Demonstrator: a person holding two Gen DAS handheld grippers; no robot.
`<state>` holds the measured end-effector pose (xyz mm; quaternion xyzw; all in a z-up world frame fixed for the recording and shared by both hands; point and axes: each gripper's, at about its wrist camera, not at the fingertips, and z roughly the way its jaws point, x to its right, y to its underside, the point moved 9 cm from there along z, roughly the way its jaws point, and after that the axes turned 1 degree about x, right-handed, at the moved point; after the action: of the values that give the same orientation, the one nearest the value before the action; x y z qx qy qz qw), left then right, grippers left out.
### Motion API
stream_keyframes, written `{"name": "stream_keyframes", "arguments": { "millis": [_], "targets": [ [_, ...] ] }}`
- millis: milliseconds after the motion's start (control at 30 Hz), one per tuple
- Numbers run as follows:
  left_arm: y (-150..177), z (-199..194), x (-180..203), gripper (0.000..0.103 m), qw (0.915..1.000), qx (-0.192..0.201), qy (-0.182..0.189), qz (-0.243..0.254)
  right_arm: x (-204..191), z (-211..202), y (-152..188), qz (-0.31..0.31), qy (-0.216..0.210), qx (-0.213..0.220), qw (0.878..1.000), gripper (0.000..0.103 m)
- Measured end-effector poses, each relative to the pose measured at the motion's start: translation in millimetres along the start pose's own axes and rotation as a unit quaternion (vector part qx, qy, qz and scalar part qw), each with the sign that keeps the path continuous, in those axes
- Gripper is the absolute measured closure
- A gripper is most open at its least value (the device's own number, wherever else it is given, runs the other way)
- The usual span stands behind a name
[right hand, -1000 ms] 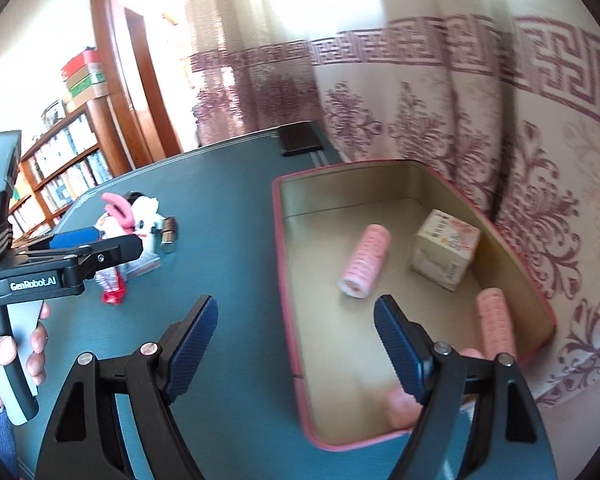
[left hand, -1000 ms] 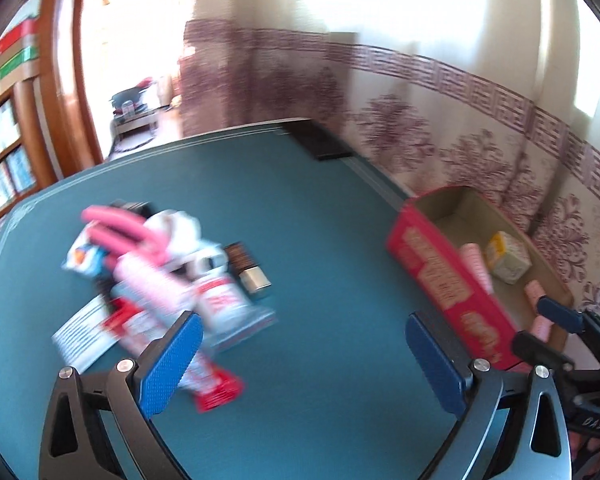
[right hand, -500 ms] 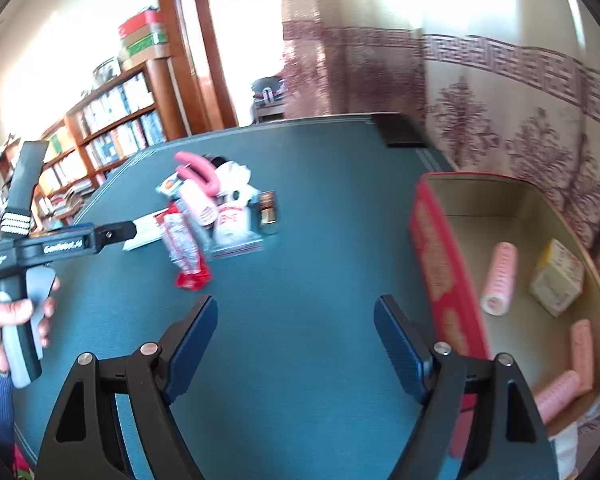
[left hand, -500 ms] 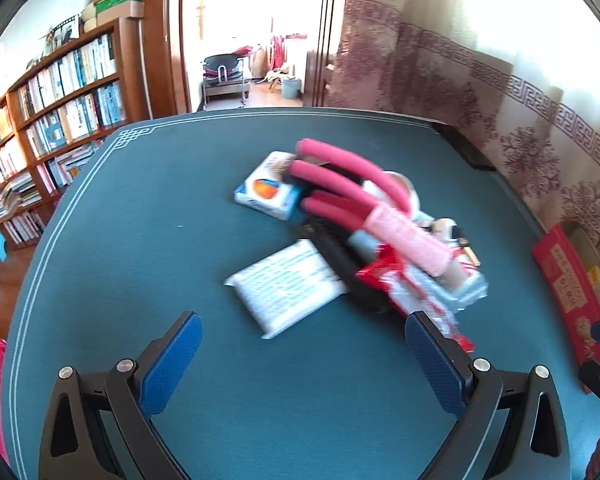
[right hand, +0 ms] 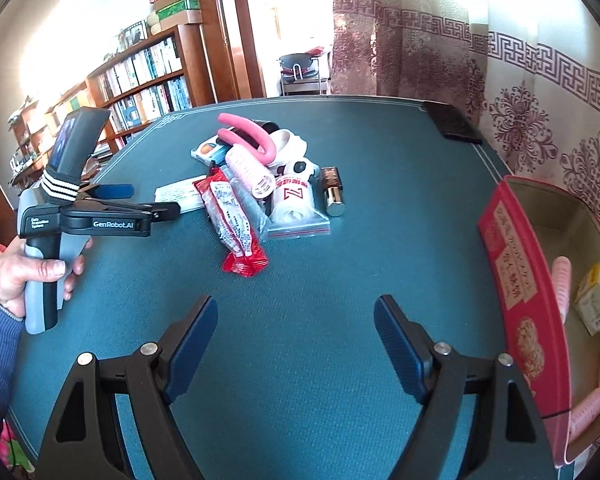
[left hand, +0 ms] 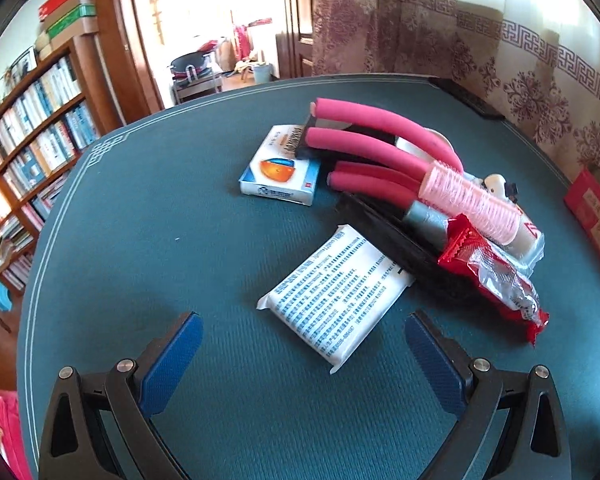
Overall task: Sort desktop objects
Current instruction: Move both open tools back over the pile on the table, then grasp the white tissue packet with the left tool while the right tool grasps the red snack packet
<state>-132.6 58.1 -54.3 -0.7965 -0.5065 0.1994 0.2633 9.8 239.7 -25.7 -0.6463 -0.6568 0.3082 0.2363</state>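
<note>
A pile of objects lies mid-table: a pink hair roller [left hand: 472,204], pink-handled pliers [left hand: 380,136], a red snack packet [left hand: 496,280], a white tissue pack [left hand: 336,292] and a blue-and-white medicine box [left hand: 280,172]. My left gripper [left hand: 300,360] is open and empty, just before the tissue pack. My right gripper [right hand: 296,344] is open and empty over bare felt, between the pile [right hand: 256,184] and the red box [right hand: 516,280]. The red box holds pink rollers [right hand: 560,288] and a small yellow carton [right hand: 598,304].
A zip bag with a white roll [right hand: 294,208] and a gold-capped bottle [right hand: 334,192] sit in the pile. A black phone [right hand: 452,122] lies at the far table edge. Curtains hang on the right, bookshelves stand on the left.
Both grippers swung left, away from the red box and toward the pile. The left gripper now faces the tissue pack. Both stay open.
</note>
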Motion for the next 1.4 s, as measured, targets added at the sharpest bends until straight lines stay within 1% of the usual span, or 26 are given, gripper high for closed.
{"name": "stream_keyframes", "arguments": {
  "millis": [100, 233, 433, 467, 500, 533, 600, 667, 800, 933, 1067, 1167, 1267, 1333, 1400],
  "targets": [
    [-3, 6, 5, 0.001, 0.9997, 0.002, 0.008, 0.022, -5, 3, 0, -0.005, -0.001, -0.004, 1.0, 0.02],
    [-11, 16, 7, 0.001, 0.9992, 0.003, 0.018, 0.036, -10, 6, 1, -0.009, -0.004, -0.008, 1.0, 0.02],
    [-19, 31, 10, 0.001, 0.9986, -0.005, 0.046, 0.025, -14, 8, 2, -0.011, -0.007, -0.011, 1.0, 0.02],
    [-20, 31, 11, 0.004, 0.9986, 0.0, 0.045, 0.028, -14, 9, 2, -0.01, -0.008, -0.012, 1.0, 0.02],
    [-19, 29, 12, 0.012, 0.9984, 0.003, 0.048, 0.029, -15, 9, 3, -0.01, -0.008, -0.013, 1.0, 0.02],
    [-19, 26, 14, 0.018, 0.9982, 0.006, 0.051, 0.031, -15, 10, 3, -0.009, -0.009, -0.014, 1.0, 0.02],
    [-17, 20, 18, 0.044, 0.9977, 0.011, 0.058, 0.034, -16, 12, 4, -0.009, -0.011, -0.016, 1.0, 0.02],
    [-14, 15, 19, 0.053, 0.998, 0.01, 0.056, 0.028, -18, 15, 3, -0.01, -0.015, -0.017, 1.0, 0.02],
    [-2, 5, 12, 0.053, 0.9981, 0.011, 0.06, -0.012, -24, 18, -2, -0.014, -0.029, -0.013, 0.999, 0.02],
    [14, -9, 2, 0.053, 0.9967, 0.011, 0.062, -0.051, -32, 25, -15, -0.018, -0.046, -0.006, 0.999, 0.02],
    [30, -21, -9, 0.053, 0.9957, 0.012, 0.052, -0.075, -44, 38, -31, -0.018, -0.073, -0.004, 0.997, 0.02],
    [40, -28, -18, 0.053, 0.9945, 0.014, 0.048, -0.092, -57, 49, -42, -0.031, -0.086, -0.001, 0.996, 0.02],
    [48, -36, -29, 0.053, 0.9928, 0.018, 0.048, -0.108, -66, 63, -52, -0.048, -0.08, 0.004, 0.996, 0.029],
    [48, -37, -29, 0.053, 0.9923, 0.02, 0.049, -0.113, -65, 78, -59, -0.054, -0.068, 0.001, 0.996, 0.039],
    [51, -39, -30, 0.053, 0.992, 0.02, 0.05, -0.114, -66, 88, -63, -0.059, -0.064, -0.002, 0.996, 0.041]
  ]
}}
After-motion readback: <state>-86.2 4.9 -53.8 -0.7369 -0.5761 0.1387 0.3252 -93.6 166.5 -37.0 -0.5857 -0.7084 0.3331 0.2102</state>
